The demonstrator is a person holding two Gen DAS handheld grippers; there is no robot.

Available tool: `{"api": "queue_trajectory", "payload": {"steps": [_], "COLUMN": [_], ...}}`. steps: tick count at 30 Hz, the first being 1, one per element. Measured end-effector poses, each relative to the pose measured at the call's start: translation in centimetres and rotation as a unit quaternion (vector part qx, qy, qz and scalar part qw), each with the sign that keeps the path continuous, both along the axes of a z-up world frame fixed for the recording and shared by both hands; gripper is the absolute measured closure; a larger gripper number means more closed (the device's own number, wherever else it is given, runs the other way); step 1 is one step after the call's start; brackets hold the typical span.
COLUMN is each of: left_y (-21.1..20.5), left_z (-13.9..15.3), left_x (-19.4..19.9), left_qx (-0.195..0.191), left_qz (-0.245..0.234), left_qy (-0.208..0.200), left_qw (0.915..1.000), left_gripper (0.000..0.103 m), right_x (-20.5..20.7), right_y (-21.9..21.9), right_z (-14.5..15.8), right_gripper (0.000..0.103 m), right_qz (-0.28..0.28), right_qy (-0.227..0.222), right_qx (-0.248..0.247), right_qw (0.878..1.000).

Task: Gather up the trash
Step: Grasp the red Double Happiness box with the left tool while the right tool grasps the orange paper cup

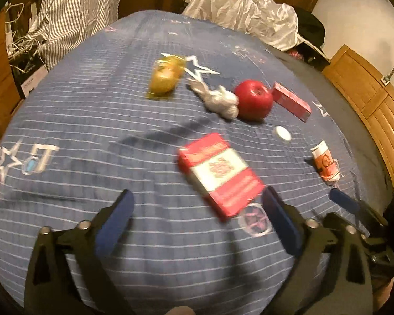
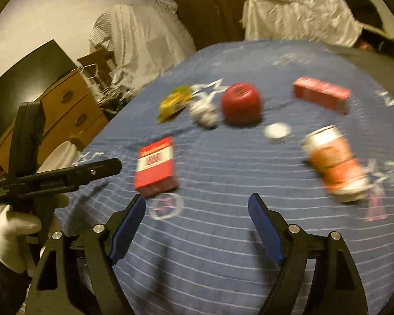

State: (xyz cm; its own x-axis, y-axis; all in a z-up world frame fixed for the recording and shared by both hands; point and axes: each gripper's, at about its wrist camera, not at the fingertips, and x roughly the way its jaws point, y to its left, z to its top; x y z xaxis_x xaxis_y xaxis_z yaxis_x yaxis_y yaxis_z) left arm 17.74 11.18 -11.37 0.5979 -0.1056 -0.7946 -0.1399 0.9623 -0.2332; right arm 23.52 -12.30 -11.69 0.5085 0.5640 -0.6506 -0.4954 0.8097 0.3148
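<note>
A red-and-white cigarette pack lies on the blue cloth just ahead of my open, empty left gripper. It also shows in the right wrist view, ahead-left of my open, empty right gripper. An orange can lies on its side ahead-right of the right gripper; in the left wrist view the can is at the right. A crumpled tissue, a yellow wrapper, a white cap and a red box lie farther back.
A red apple sits between the tissue and the red box. The blue striped cloth covers the table. A white plastic sheet lies behind the table, wooden drawers stand at the left, and the left gripper's body shows in the right wrist view.
</note>
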Motion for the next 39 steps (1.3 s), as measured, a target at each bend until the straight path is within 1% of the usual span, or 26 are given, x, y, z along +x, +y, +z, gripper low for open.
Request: {"api": "queue_trajectory", "payload": {"steps": [4, 5, 7, 9, 10, 11, 14, 16, 17, 19, 20, 21, 22, 23, 25, 28, 29, 30, 32, 34, 36, 39], "left_y": [-2.8, -3.1, -3.9, -3.9, -3.8, -3.7, -3.0, -2.2, -1.5, -0.1, 0.7, 1.9, 2.6, 2.9, 2.4, 0.8, 0.3, -0.1, -0.5, -0.3, 0.2, 0.4], "left_z": [-1.6, -1.7, -2.3, -2.9, -3.2, -3.4, -3.6, -3.5, -3.4, -3.1, -2.9, -2.6, -2.2, -1.7, -1.1, -0.9, -1.1, -1.3, -2.1, -2.8, -3.6, -4.0], "left_x": [2.5, 2.8, 3.9, 4.3, 4.3, 4.2, 3.5, 2.9, 2.6, 2.2, 2.2, 2.1, 2.1, 2.0, 1.9, 2.5, 3.0, 3.7, 4.9, 5.7, 6.4, 7.0], "left_qx": [0.017, 0.02, 0.044, 0.045, 0.043, 0.045, 0.063, 0.077, 0.098, 0.125, 0.125, 0.114, 0.095, 0.079, 0.07, 0.088, 0.098, 0.107, 0.128, 0.131, 0.136, 0.126], "left_qz": [0.021, 0.027, 0.038, 0.036, 0.028, 0.02, -0.028, -0.07, -0.08, -0.074, -0.064, -0.045, -0.031, -0.024, -0.026, -0.041, -0.049, -0.054, -0.056, -0.054, -0.053, -0.055], "left_qy": [0.028, 0.029, 0.036, 0.043, 0.048, 0.051, 0.057, 0.059, 0.06, 0.06, 0.058, 0.055, 0.049, 0.039, 0.021, 0.005, 0.006, 0.009, 0.025, 0.041, 0.052, 0.055], "left_qw": [0.9992, 0.999, 0.9977, 0.9974, 0.9975, 0.9975, 0.9959, 0.9928, 0.9902, 0.9876, 0.9884, 0.991, 0.9938, 0.9958, 0.997, 0.9953, 0.994, 0.9927, 0.9899, 0.9891, 0.9879, 0.989], "left_gripper": [0.006, 0.006, 0.006, 0.006, 0.007, 0.011, 0.02, 0.02, 0.02, 0.02, 0.02, 0.02, 0.02, 0.02, 0.018, 0.011, 0.011, 0.011, 0.011, 0.011, 0.011, 0.012], "right_x": [0.1, 0.2, 0.0, 0.2, 0.3, 0.6, 1.5, 2.2, 3.0, 4.1, 4.6, 5.3, 5.9, 6.7, 7.7, 8.9, 9.4, 9.7, 9.7, 9.8, 10.4, 11.8], "right_y": [-3.7, -4.3, -5.5, -6.2, -6.5, -6.9, -7.5, -7.8, -8.0, -7.9, -7.8, -7.6, -7.3, -7.1, -6.5, -5.8, -5.6, -5.6, -5.6, -5.7, -5.6, -4.8], "right_z": [0.3, 0.2, -0.1, -0.3, -0.4, -0.3, -0.2, -0.2, -0.3, -0.6, -0.8, -1.2, -1.6, -2.0, -2.6, -3.2, -3.4, -3.6, -3.4, -3.1, -3.3, -4.5], "right_gripper": [0.022, 0.022, 0.022, 0.022, 0.022, 0.022, 0.022, 0.022, 0.022, 0.022, 0.022, 0.022, 0.022, 0.022, 0.022, 0.02, 0.02, 0.02, 0.02, 0.02, 0.02, 0.02], "right_qz": [-0.022, -0.025, -0.028, -0.03, -0.031, -0.03, -0.03, -0.032, -0.03, -0.023, -0.018, -0.01, -0.004, 0.001, 0.009, 0.017, 0.02, 0.02, 0.019, 0.021, 0.025, 0.043], "right_qy": [-0.008, -0.008, -0.008, -0.01, -0.013, -0.017, -0.029, -0.034, -0.033, -0.029, -0.026, -0.018, -0.012, -0.006, 0.004, 0.005, 0.011, 0.015, 0.007, 0.002, 0.008, 0.028], "right_qx": [-0.001, -0.002, -0.002, -0.007, -0.01, -0.014, -0.029, -0.045, -0.055, -0.073, -0.082, -0.094, -0.102, -0.111, -0.123, -0.145, -0.153, -0.157, -0.164, -0.166, -0.181, -0.214], "right_qw": [1.0, 1.0, 1.0, 0.999, 0.999, 0.999, 0.999, 0.998, 0.997, 0.997, 0.996, 0.995, 0.995, 0.994, 0.992, 0.989, 0.988, 0.987, 0.986, 0.986, 0.983, 0.976]}}
